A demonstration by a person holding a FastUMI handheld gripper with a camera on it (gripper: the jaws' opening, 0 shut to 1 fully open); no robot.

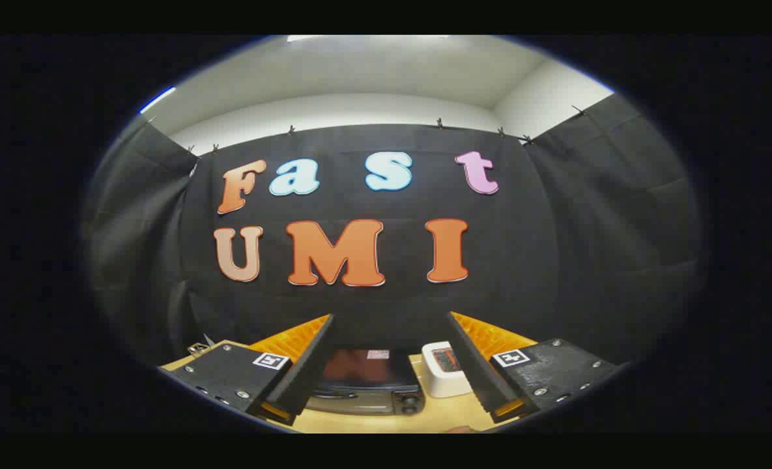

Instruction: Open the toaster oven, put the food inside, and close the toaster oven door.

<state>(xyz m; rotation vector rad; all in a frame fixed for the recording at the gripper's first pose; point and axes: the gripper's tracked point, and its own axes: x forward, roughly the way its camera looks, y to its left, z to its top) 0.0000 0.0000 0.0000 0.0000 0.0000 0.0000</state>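
Gripper view: gripper point(389, 326) fingers apart above toaster oven point(367, 385), nothing held.

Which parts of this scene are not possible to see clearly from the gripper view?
- Toaster oven, gripper view: seen from above between the open fingers; its door face is foreshortened, so open or closed cannot be told.
- Food: a small bit at the table edge may be it; cut off, too small.
- White box beside the oven: right finger covers part; its top is too small to read.
- Table: fingers and mounts hide most.

Closed toaster oven point(366, 384) on table
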